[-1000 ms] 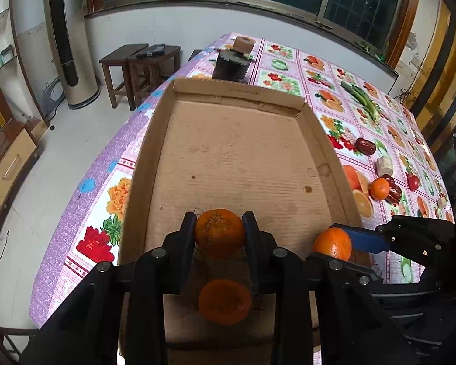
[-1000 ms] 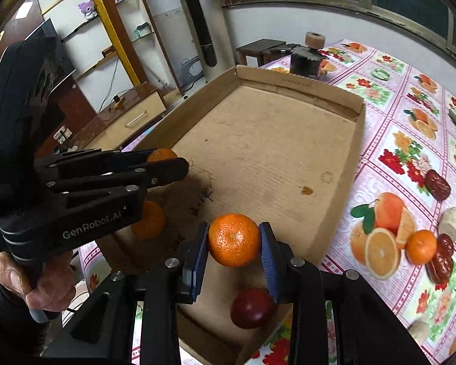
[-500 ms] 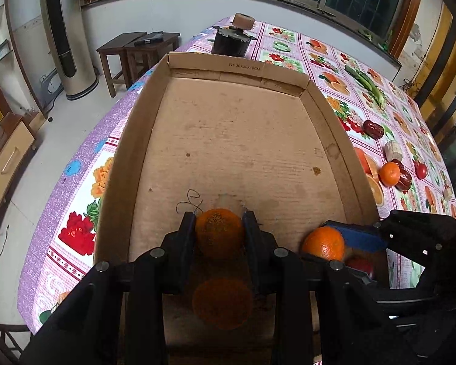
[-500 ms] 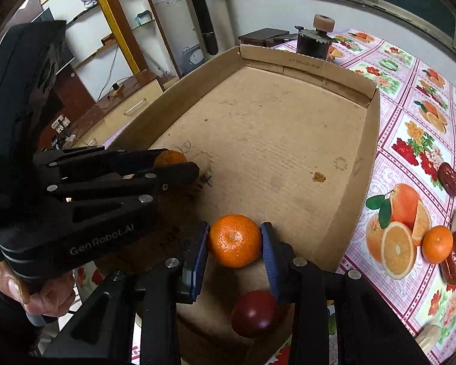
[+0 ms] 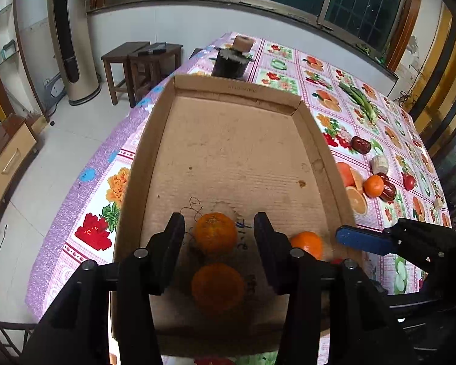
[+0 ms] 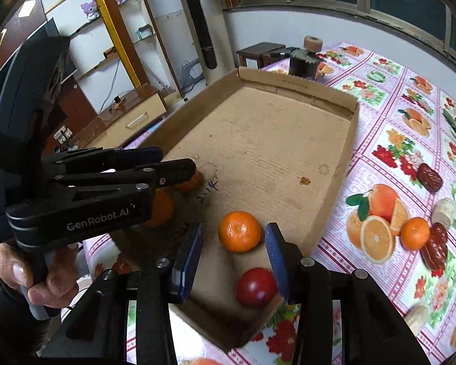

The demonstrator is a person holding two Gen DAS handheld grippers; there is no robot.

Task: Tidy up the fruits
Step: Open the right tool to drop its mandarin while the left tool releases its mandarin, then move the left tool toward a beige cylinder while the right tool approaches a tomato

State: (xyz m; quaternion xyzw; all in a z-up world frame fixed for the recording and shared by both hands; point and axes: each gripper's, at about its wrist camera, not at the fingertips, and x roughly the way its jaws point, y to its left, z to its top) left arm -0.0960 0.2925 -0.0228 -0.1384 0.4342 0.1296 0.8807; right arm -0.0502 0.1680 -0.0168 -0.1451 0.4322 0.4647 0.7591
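Observation:
A shallow cardboard box (image 5: pixel 314 140) (image 6: pixel 351 140) lies on the fruit-print tablecloth. My left gripper (image 5: pixel 219 228) is open over its near end; an orange (image 5: pixel 216 233) rests on the floor between the fingers, and a second orange (image 5: pixel 217 287) lies nearer me. My right gripper (image 6: pixel 234 237) is open too; a bright orange (image 6: pixel 239 231) sits on the box floor between its blue pads (image 6: pixel 275 257), and a red apple (image 6: pixel 255 286) lies in the near corner. The right gripper's blue pad (image 5: pixel 361 241) also shows in the left wrist view.
Loose on the cloth right of the box: a small orange (image 5: pixel 373 186) (image 6: pixel 415 232), dark red dates (image 5: pixel 361 144) (image 6: pixel 429 177), a pale chunk (image 5: pixel 379 164), green vegetables (image 5: pixel 358 102). A dark pot (image 5: pixel 231 62) stands beyond the box. Stools (image 5: pixel 139 60) stand left.
Both grippers have opened and let go of their oranges, which now rest on the box floor. Both cameras sit a little higher and further back.

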